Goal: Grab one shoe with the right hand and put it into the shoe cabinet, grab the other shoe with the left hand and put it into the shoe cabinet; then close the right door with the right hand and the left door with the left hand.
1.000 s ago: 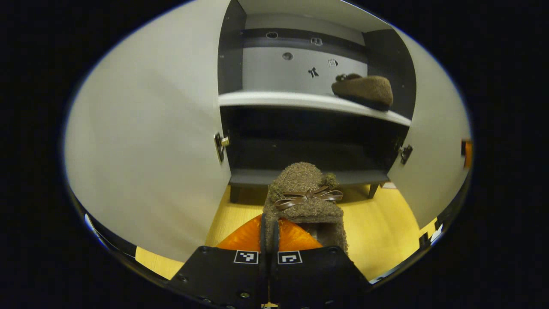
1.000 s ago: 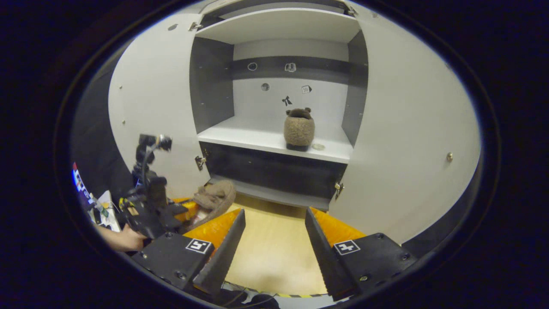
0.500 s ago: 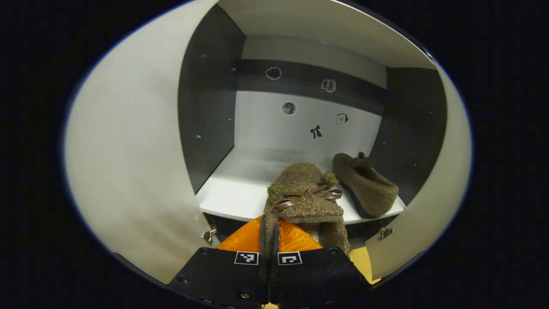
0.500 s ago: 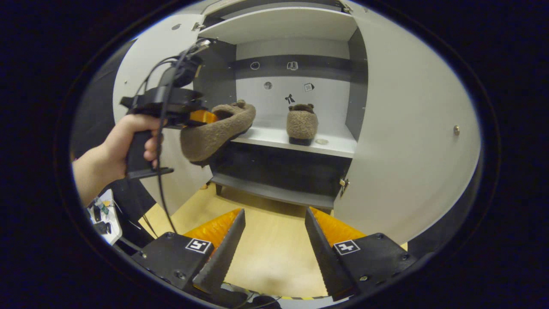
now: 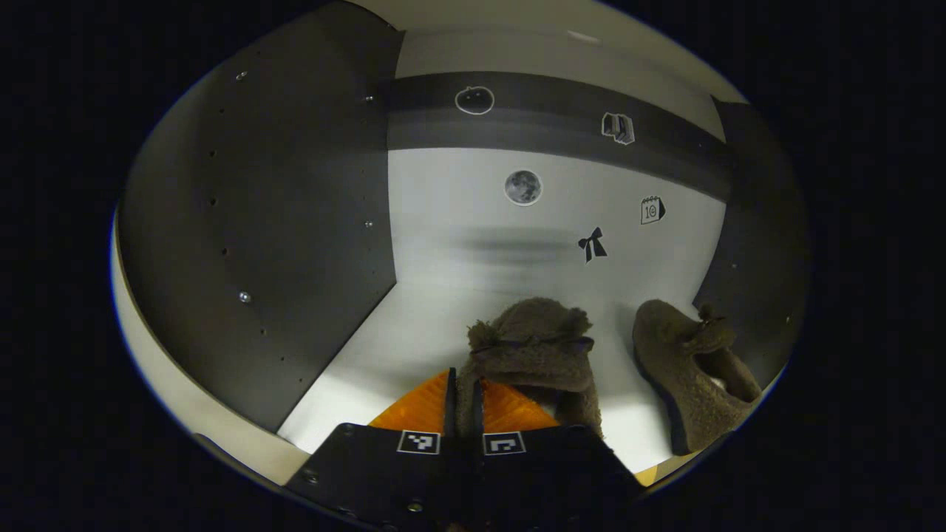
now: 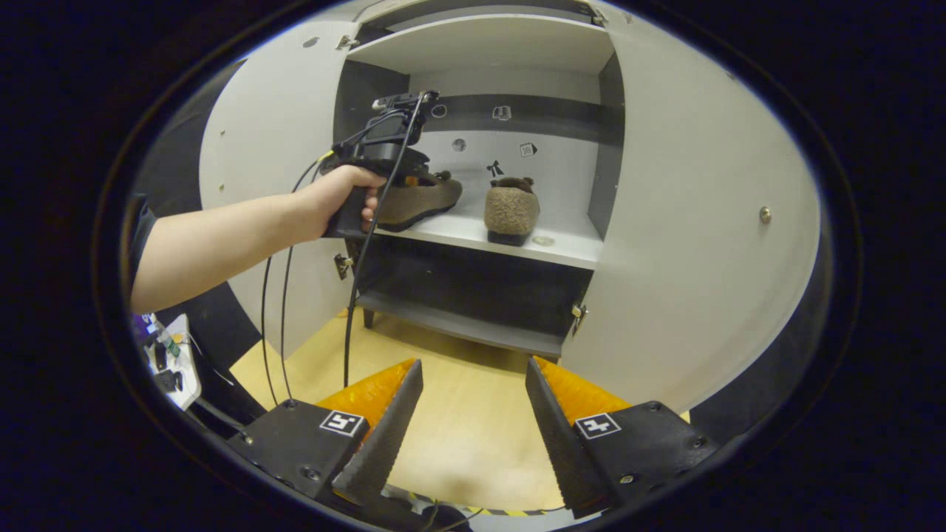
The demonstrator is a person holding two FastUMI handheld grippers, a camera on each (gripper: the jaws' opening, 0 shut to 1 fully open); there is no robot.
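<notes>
From my left gripper view, the dark grey side panel of the white two-door shoe cabinet stands at the left, with the pale upper shelf running out from its foot; my left gripper is pinched nearly together on the heel rim of a fuzzy brown slipper with a thin ribbon bow, both fingers pressing on it, and the slipper hangs over that shelf, though I cannot tell whether its sole touches; to the right of it, on the same shelf and near the cabinet's right inner wall, lies the second fuzzy brown slipper, apart from the one I hold; small black stickers dot the back wall above both.

From my right gripper view, a bare forearm and hand reach past the open left door of the cabinet; the held slipper sits at the left part of the upper shelf, the other slipper right of it, near the middle; the right door stands open; my right gripper hangs low before the cabinet over the yellow wooden floor, its fingers spread wide with nothing between them.
</notes>
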